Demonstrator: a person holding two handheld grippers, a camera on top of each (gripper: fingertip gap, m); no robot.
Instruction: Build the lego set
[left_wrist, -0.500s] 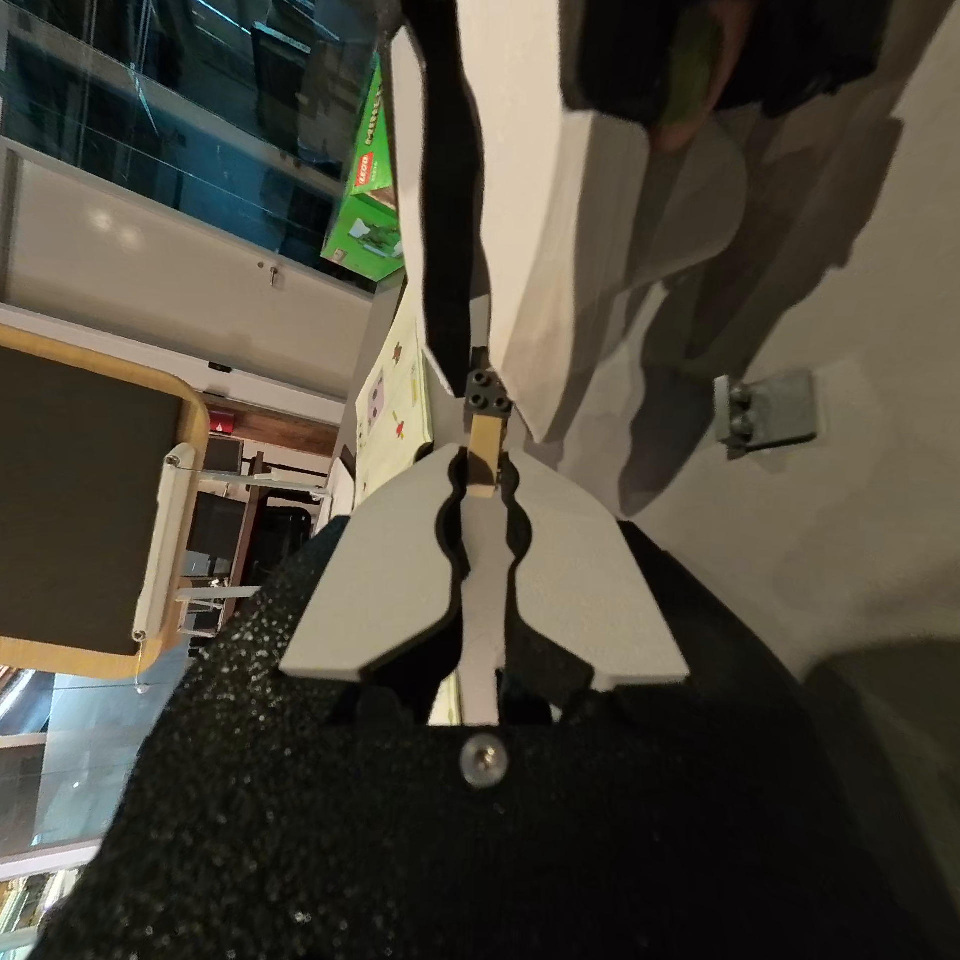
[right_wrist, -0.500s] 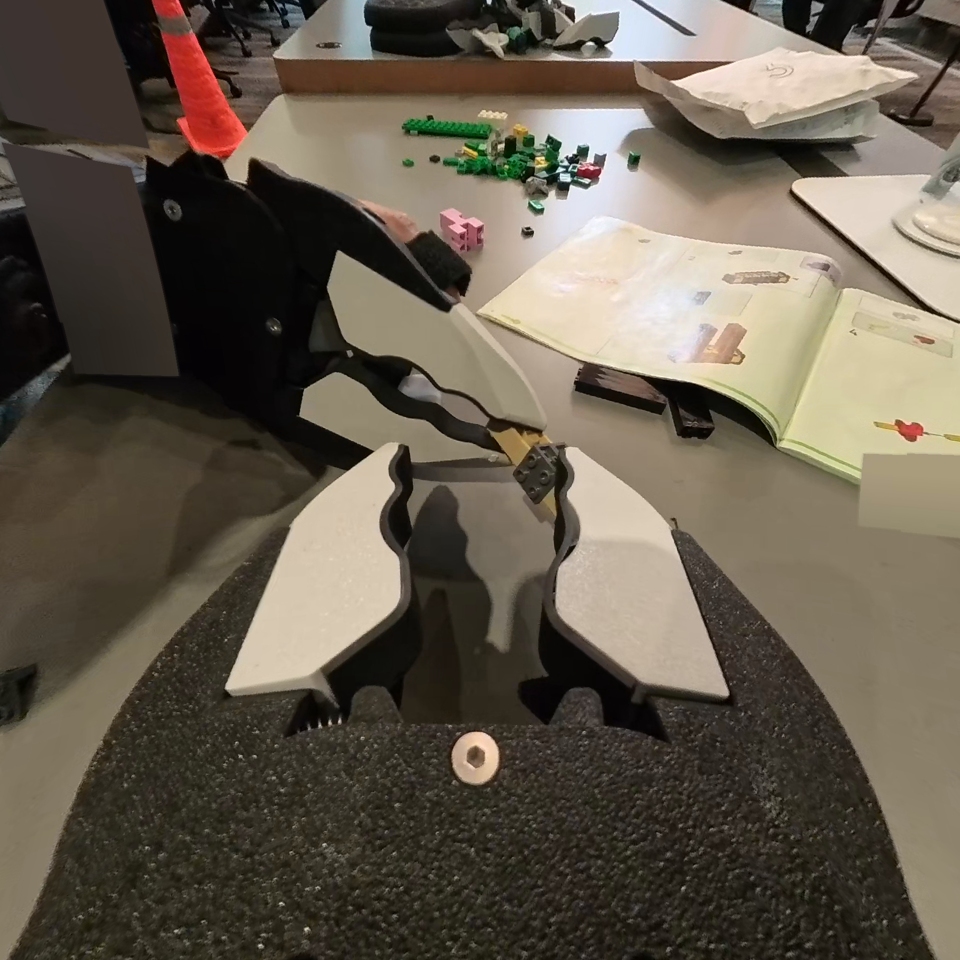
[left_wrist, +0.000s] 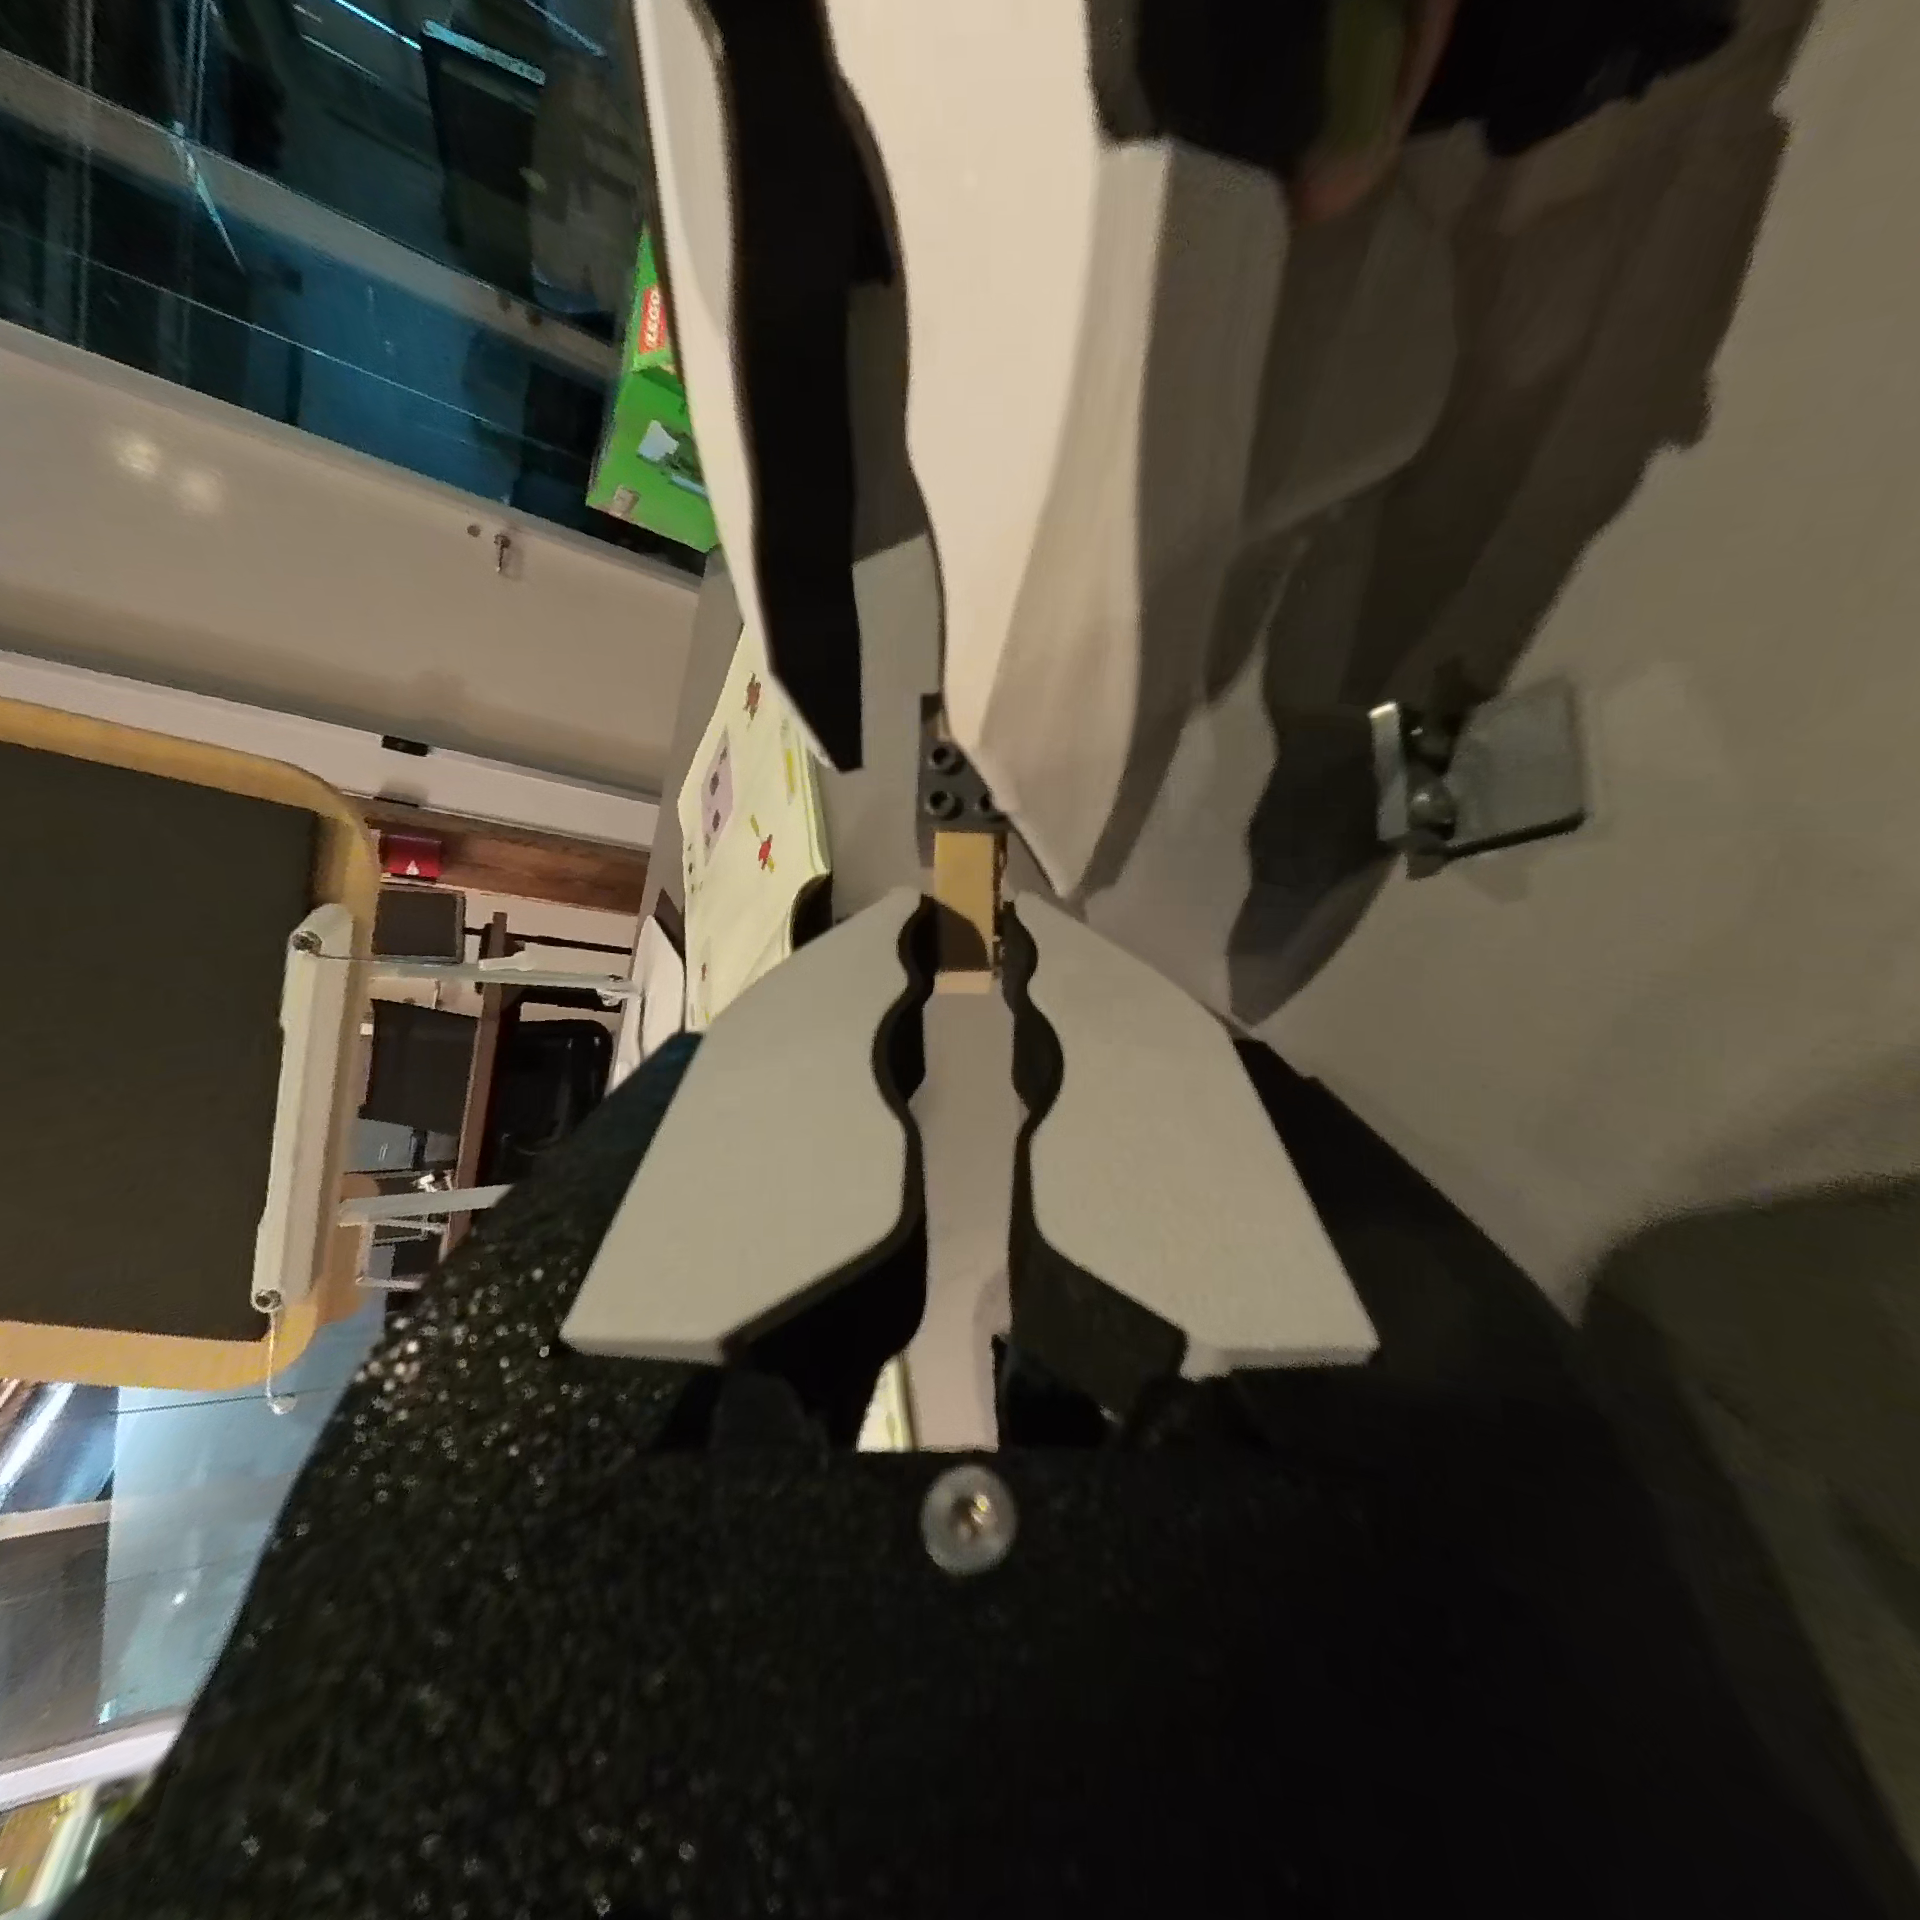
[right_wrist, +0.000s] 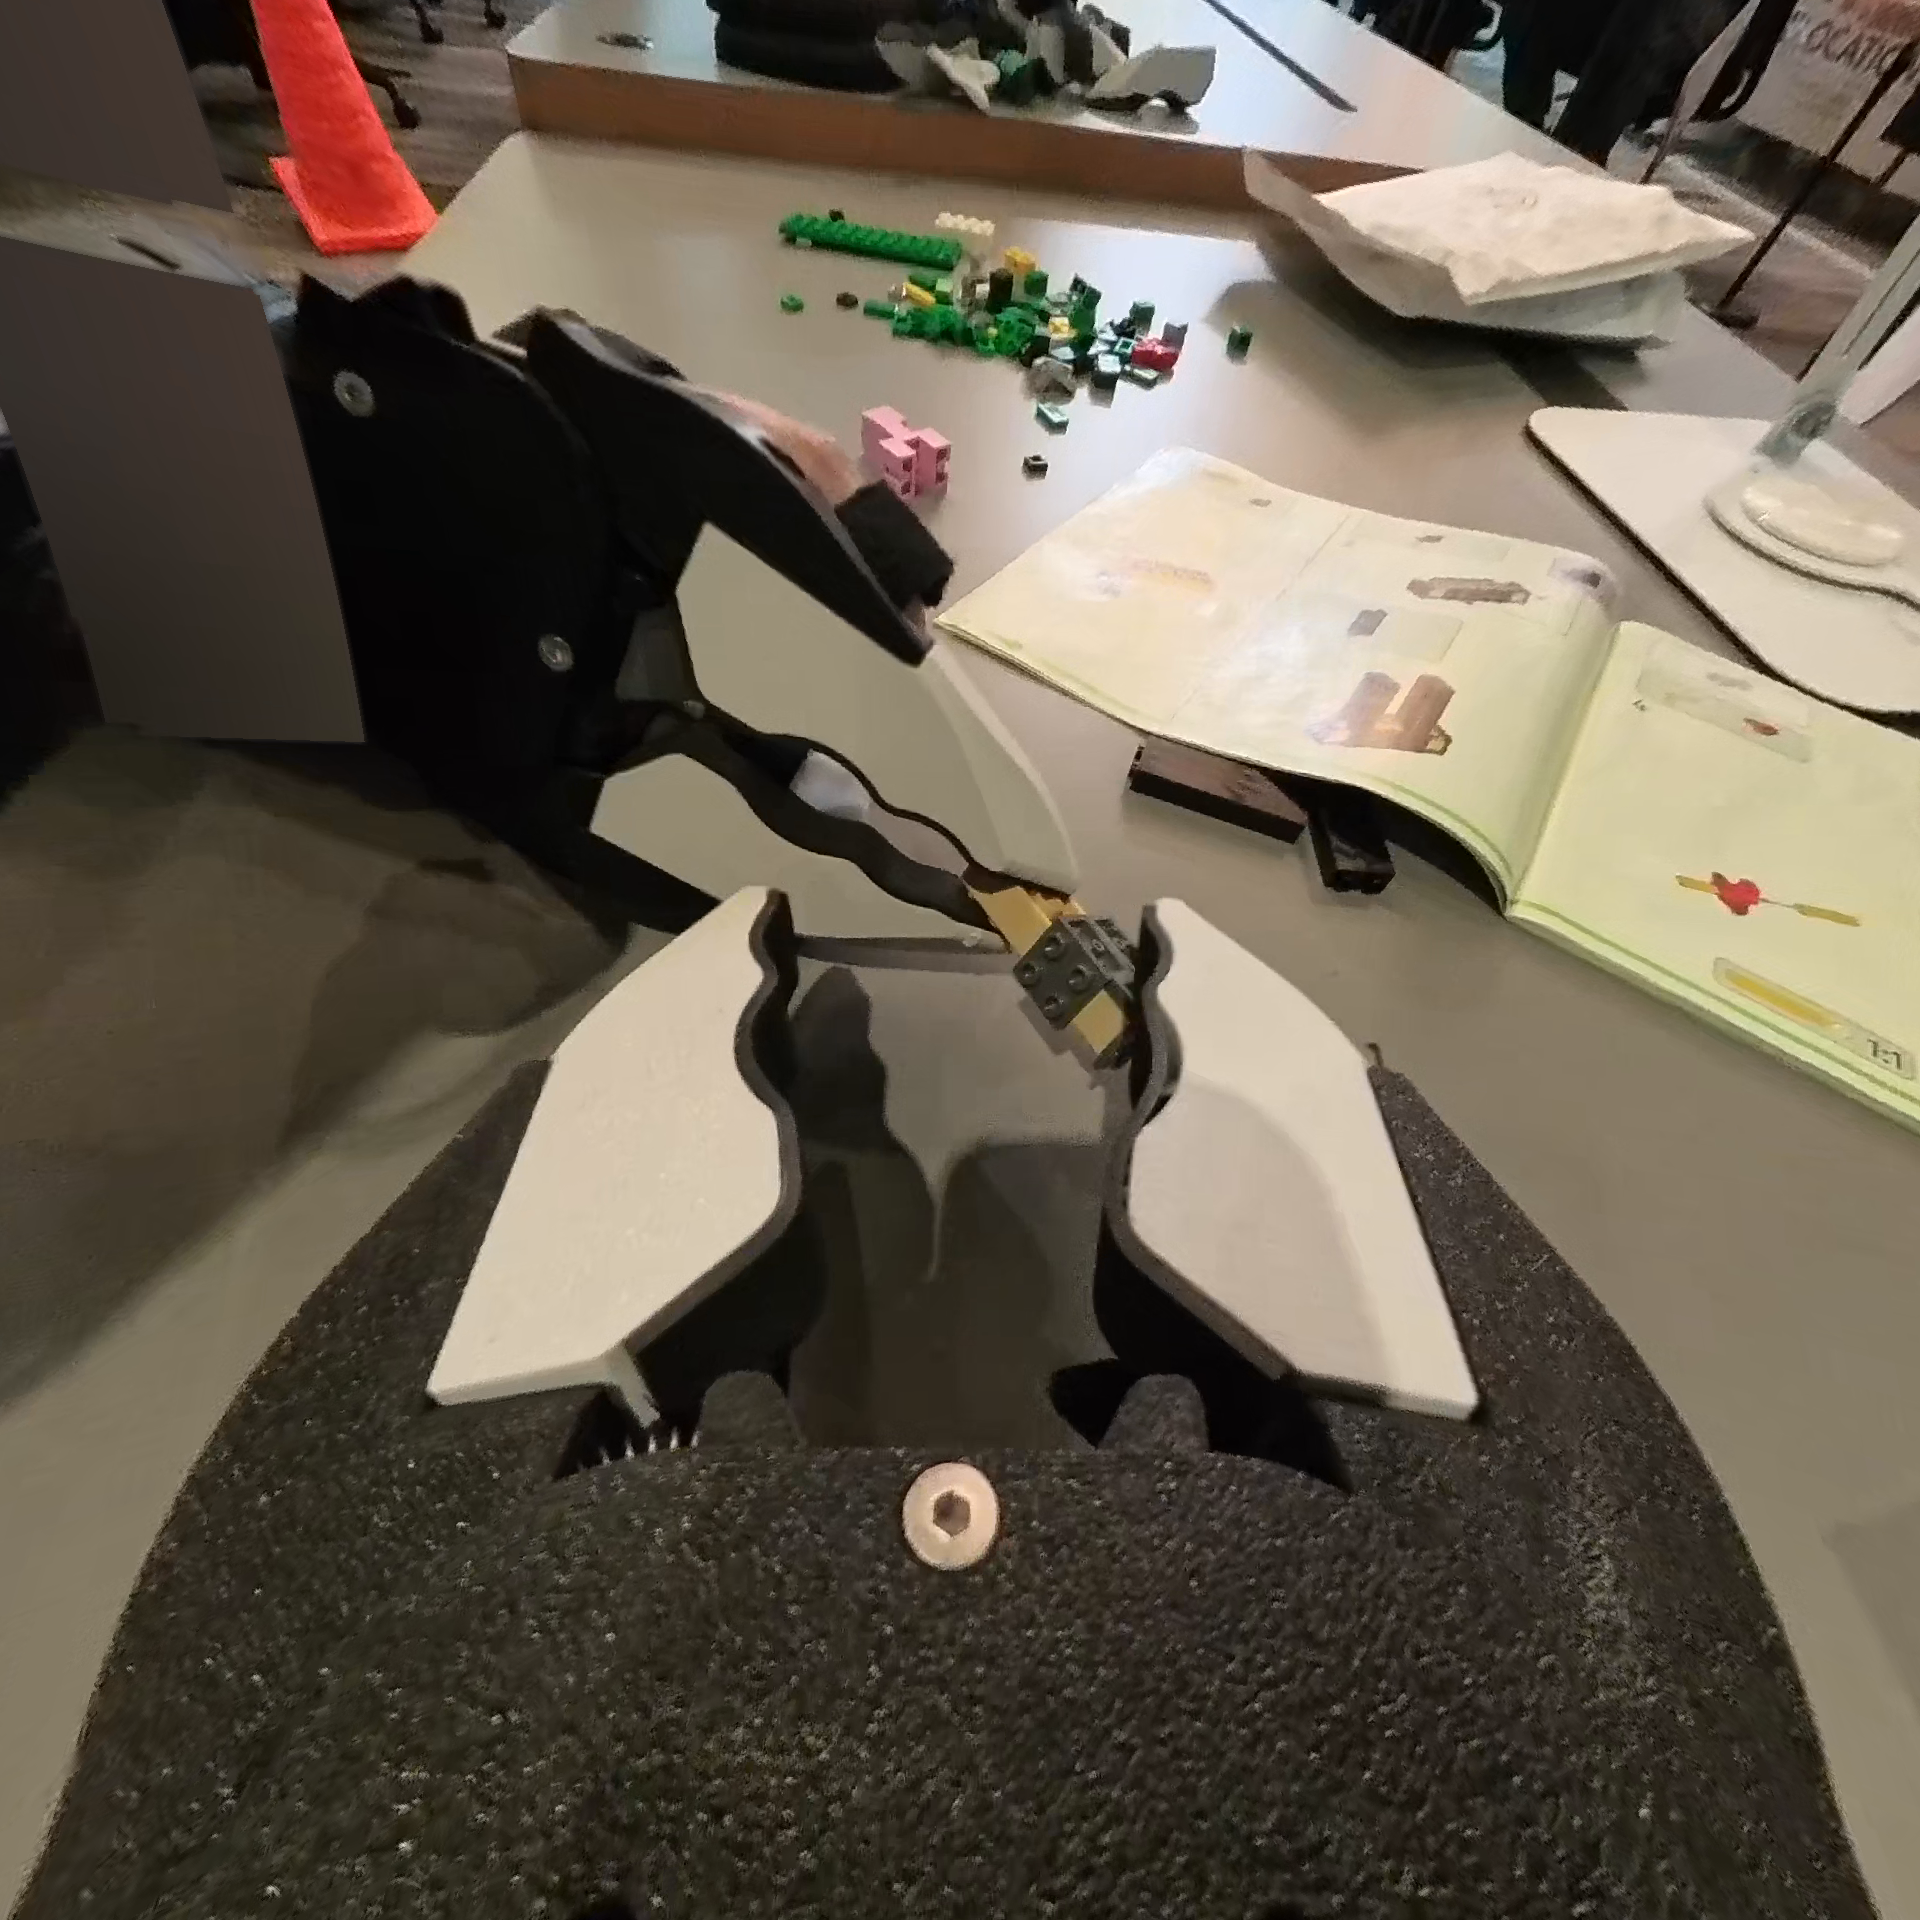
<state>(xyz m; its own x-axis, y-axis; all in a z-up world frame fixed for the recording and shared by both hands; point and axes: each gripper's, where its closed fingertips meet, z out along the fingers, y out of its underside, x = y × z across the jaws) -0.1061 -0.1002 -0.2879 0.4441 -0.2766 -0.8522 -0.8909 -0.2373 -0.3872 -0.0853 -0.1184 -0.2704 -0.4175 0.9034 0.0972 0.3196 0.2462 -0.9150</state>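
Tan brick (left_wrist: 964, 902) pinched in left tool (left_wrist: 961, 925), fingers pressed onto its sides, dark grey studded piece (left_wrist: 951, 781) attached at its far end. In right wrist view the same tan and grey assembly (right_wrist: 1070, 971) sits just inside the right-hand fingertip (right_wrist: 1153, 940) of right tool (right_wrist: 961, 925), whose fingers are spread wide; contact with that fingertip looks likely, cannot tell for sure. Assembly held above grey surface (right_wrist: 1558, 1299), not resting on it. Left tool body (right_wrist: 468, 540) comes in from the left. Open instruction booklet (right_wrist: 1455, 727) lies right of the tools, dark brown pieces (right_wrist: 1226, 795) tucked partly under its edge. Loose pile of mostly green bricks (right_wrist: 1039, 312) farther back, pink piece (right_wrist: 906, 449) near it, orange cone (right_wrist: 338, 135) at far left. Small grey plate (left_wrist: 1486, 769) lies alone on surface in left wrist view.
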